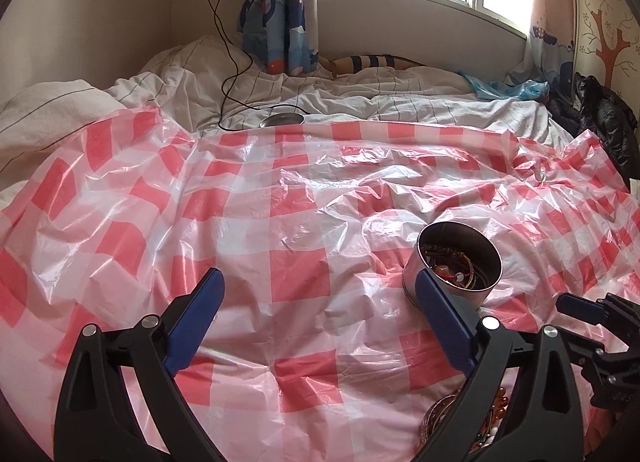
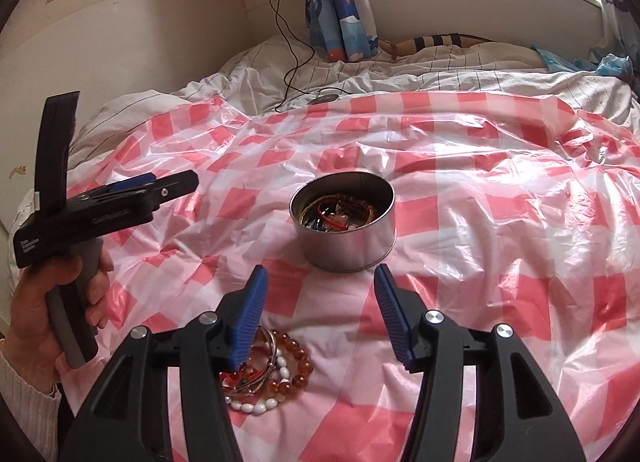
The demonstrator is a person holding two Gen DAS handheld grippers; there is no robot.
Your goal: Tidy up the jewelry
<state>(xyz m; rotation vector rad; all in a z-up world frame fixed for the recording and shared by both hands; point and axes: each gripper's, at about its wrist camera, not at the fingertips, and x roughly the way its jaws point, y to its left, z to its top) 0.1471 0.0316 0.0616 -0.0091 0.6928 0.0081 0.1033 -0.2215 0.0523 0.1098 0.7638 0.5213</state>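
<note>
The left tongs (image 1: 318, 294) are seen spread wide and empty over the checked plastic sheet (image 1: 280, 198) covering the bed. The right tongs (image 2: 320, 290) are likewise spread and empty, held just short of the round metal tin (image 2: 344, 238). The tin stands upright on the sheet and already holds several bracelets and cords. A loose pile of bracelets (image 2: 268, 374), amber beads, white beads and metal bangles, lies on the sheet directly beneath the left finger of the right tongs, near the tin but apart from it.

Risks noted: the sheet is slick and wrinkled over soft bedding, so the tin could be tipped or slid if nudged by a finger. The bracelets are tangled together; a pinch on one strand could drag the others or drop them short of the rim. The bangles are thin and may slip from the pads.

Surroundings: a charger cable (image 2: 288, 62) and a round lid-like disc (image 1: 282, 119) lie at the far edge of the sheet, well clear. The left tongs, held in a hand (image 2: 44, 302), stand beside the working area and could crowd the approach.
</note>
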